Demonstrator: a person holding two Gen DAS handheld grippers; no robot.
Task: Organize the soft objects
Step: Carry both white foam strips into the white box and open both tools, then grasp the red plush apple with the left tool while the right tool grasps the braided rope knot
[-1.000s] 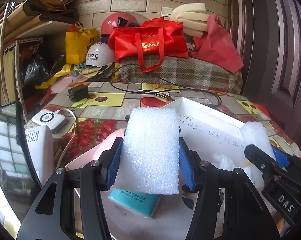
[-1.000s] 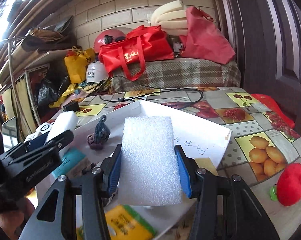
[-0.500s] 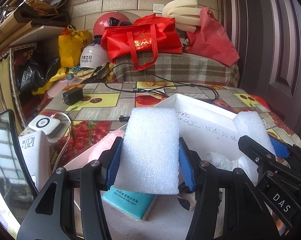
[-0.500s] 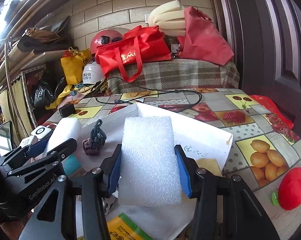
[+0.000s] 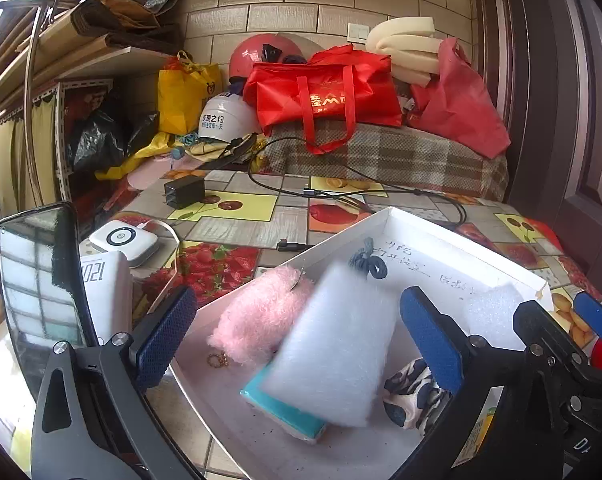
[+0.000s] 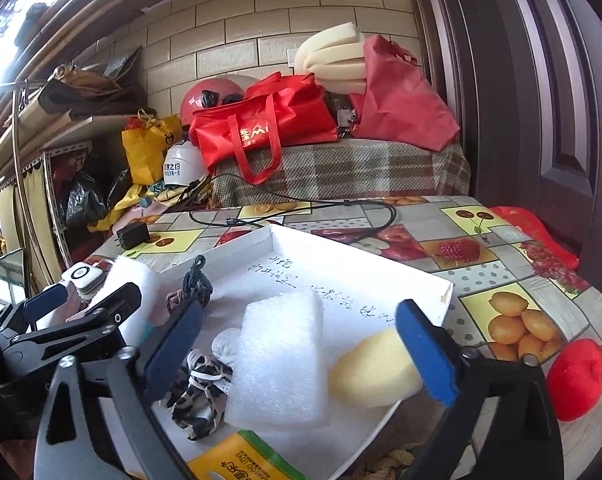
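Fingers on both of my grippers stand wide apart, having just sprung open; nothing is clamped. Between the left gripper [image 5: 297, 336] fingers a white foam block [image 5: 333, 348] is blurred and tilted, clear of both blue pads, above a teal tissue pack [image 5: 281, 404] in the white box [image 5: 453, 236]. Between the right gripper [image 6: 301, 344] fingers a second foam block [image 6: 279, 360] lies in the same box, touching neither pad.

Around them in the box I count one pink fluffy piece [image 5: 257, 320], one leopard-print scrunchie [image 6: 199, 388], one dark knitted charm [image 6: 197, 282], one pale yellow sponge [image 6: 375, 372] just beside my right pad, and a yellow-green packet [image 6: 237, 460] reading "BAMBOO LOVE". Handwriting on the box floor I cannot read.

Outside, on the fruit-print counter [image 6: 501, 276], sit a red plush apple [image 6: 577, 376], a black charger [image 5: 184, 193] with its cable, and a white device marked "120" [image 5: 101, 292]. Behind: two helmets, one red bag [image 5: 325, 92].
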